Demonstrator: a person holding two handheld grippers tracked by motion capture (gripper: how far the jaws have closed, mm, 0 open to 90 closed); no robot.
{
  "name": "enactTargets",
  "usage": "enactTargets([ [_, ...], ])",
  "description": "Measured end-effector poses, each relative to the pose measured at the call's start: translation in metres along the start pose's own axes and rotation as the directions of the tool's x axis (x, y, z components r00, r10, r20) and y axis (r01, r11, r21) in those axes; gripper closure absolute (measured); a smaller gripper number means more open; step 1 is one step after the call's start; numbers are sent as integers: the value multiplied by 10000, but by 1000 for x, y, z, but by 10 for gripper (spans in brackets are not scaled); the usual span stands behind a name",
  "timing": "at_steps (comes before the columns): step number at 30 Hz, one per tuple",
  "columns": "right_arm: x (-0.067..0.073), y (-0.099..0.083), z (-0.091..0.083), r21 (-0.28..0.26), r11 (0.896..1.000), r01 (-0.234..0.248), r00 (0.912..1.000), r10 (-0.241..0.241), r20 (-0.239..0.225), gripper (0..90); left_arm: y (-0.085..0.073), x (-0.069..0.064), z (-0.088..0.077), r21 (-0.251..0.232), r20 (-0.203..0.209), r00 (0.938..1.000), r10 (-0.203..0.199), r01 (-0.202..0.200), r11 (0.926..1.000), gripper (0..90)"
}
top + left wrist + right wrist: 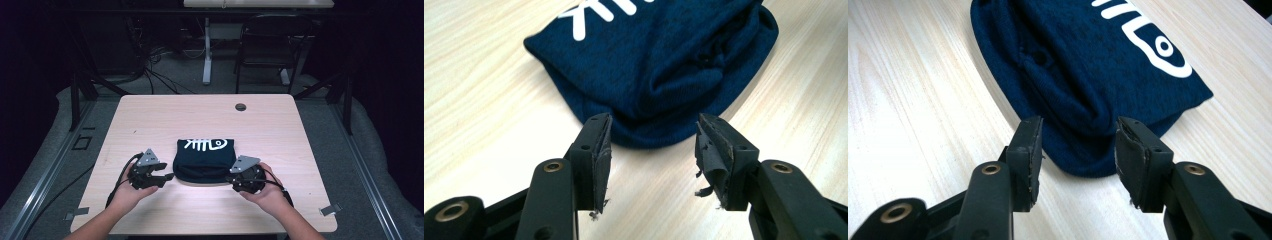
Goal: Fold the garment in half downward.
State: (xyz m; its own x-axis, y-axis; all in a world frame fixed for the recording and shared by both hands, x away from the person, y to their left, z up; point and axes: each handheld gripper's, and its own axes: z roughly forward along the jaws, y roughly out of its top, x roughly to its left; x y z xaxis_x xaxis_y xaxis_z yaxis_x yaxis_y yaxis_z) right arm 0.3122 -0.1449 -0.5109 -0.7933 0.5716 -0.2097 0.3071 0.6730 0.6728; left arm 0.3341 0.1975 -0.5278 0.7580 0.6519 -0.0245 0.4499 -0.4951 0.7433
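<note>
A folded shirt (205,159) is laid mid-bench (150,115). Left tongs (651,145) and right tongs (1078,147) are held spread at its near corners, nothing pinched; a corner grasp is probably called for next.

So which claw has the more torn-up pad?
The left gripper. One of its pads hangs in ragged shreds, while the right gripper has pads only slightly frayed. Both point at the folded navy cloth.

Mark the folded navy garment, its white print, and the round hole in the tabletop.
folded navy garment (202,167), high view, plain front fold.
white print (205,144), high view, middle of the lettering.
round hole (240,107), high view, its dark centre.
</note>
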Motion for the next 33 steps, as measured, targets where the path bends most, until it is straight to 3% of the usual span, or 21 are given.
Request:
enactTargets([
  [8, 3, -16, -10, -435, 9965, -713, 9968, 728, 334, 535, -19, 2, -6, -339, -65, 9975, -703, 701, 9970, 484],
  [12, 3, -24, -17, -555, 9939, -949, 9946, 971, 377, 532, -28, 7, -7, -360, -325, 9954, -902, 891, 9954, 486],
  [21, 2, -40, -14, -642, 9855, -1573, 9863, 1600, 397, 526, -45, 8, -12, -784, -402, 9889, -1431, 1397, 9871, 486],
  [25, 2, -46, -10, -755, 9784, -1922, 9802, 1952, 344, 523, -50, 8, -10, -798, -478, 9877, -1486, 1446, 9863, 486],
  [28, 2, -50, -6, -713, 9734, -2179, 9749, 2204, 301, 519, -52, 7, -9, -785, -503, 9901, -1307, 1266, 9888, 486],
  [33, 4, -56, -2, -834, 9709, -2247, 9726, 2287, 426, 512, -55, 5, -5, -753, -373, 9935, -1077, 1046, 9917, 487],
])
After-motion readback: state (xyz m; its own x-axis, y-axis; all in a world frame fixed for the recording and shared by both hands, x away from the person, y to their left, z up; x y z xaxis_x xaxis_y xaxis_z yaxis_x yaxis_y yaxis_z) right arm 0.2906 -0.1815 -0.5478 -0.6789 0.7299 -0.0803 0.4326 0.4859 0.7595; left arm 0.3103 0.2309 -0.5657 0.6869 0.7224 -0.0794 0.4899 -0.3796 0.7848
